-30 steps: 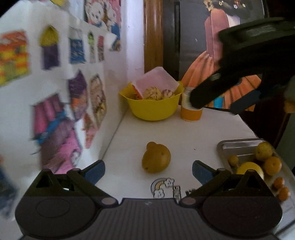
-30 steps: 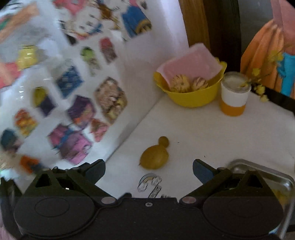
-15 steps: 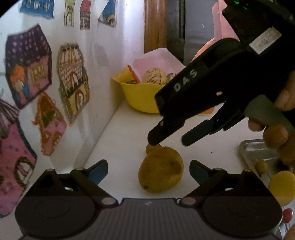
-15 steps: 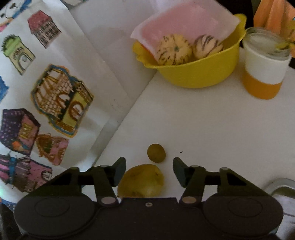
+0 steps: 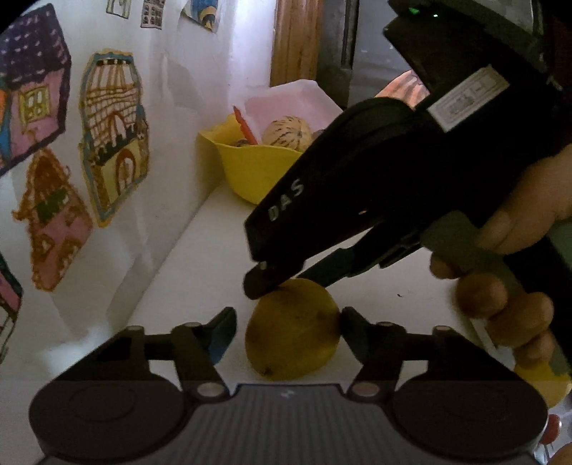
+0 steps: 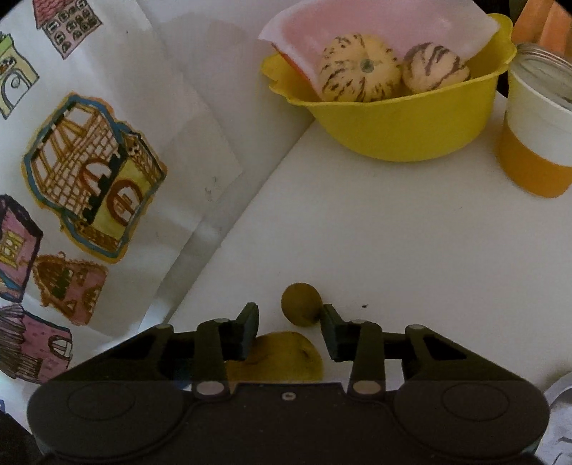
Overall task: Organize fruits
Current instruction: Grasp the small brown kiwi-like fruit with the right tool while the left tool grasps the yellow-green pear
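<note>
Large yellow fruit (image 5: 293, 329) lying on the white table (image 5: 200, 272), near the wall-side edge, with a small round olive-brown fruit (image 6: 301, 304) just beyond it. Flanked by the left gripper (image 5: 287, 331), jaws parted: right finger touching the fruit's side, left finger a little apart from it, so not yet clamped. Crossed from above by the right gripper (image 6: 289, 331), held by a hand (image 5: 514, 272) and angled down so its tip sits at the top of the large fruit. Seen from the right wrist, jaws open, right fingertip touching or just beside the small fruit, left fingertip clear of it, the large fruit partly hidden beneath the fingers. Farther back, against the wall, a yellow bowl (image 6: 404, 125) holding two pale striped fruits (image 6: 359, 73) and a pink sheet (image 6: 375, 21). Just right of the bowl, a white-and-orange cup (image 6: 536, 143). On the left, a white wall (image 6: 200, 118) covered with coloured drawings of houses (image 6: 96, 182). At the lower right of the left wrist view, part of another yellow fruit (image 5: 543, 384), mostly hidden.
</note>
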{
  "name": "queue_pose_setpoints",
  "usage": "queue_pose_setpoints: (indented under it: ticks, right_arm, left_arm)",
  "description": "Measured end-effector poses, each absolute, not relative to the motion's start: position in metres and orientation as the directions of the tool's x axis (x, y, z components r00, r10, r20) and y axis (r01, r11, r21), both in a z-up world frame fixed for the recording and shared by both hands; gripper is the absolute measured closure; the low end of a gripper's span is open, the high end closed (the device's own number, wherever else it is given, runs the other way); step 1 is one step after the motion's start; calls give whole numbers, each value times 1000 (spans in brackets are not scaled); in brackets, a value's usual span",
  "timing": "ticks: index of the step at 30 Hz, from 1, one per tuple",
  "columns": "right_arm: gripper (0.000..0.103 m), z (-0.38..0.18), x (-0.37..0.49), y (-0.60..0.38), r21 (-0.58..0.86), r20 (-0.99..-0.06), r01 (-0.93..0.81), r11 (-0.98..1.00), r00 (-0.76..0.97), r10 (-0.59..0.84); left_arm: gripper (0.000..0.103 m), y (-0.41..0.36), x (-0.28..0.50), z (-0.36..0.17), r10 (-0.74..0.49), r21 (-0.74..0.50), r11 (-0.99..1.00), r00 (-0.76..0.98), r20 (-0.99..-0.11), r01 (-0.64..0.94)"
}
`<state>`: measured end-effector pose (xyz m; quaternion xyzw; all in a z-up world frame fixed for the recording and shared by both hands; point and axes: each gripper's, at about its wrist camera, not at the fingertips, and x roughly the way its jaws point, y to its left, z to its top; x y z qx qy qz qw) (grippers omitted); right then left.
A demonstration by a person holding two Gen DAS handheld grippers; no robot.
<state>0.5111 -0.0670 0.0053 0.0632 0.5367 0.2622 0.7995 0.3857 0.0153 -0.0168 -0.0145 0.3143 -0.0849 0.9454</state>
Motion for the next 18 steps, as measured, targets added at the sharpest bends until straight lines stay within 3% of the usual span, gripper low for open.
queue_pose_setpoints:
  ticks: [9, 12, 18]
  right_arm:
    - [67, 2, 513, -65, 364, -831, -352, 862, 296, 471]
    - [74, -6, 516, -62, 358, -830, -354, 864, 303, 468]
    - [74, -8, 513, -63, 350, -823, -370, 860, 316, 471]
  left_arm:
    - [42, 16, 396, -20, -180, -110, 984, 783, -595, 142]
    - [42, 21, 393, -17, -176, -113, 984, 782, -598, 135]
    - [42, 24, 386, -14, -158, -120, 987, 779, -607, 107]
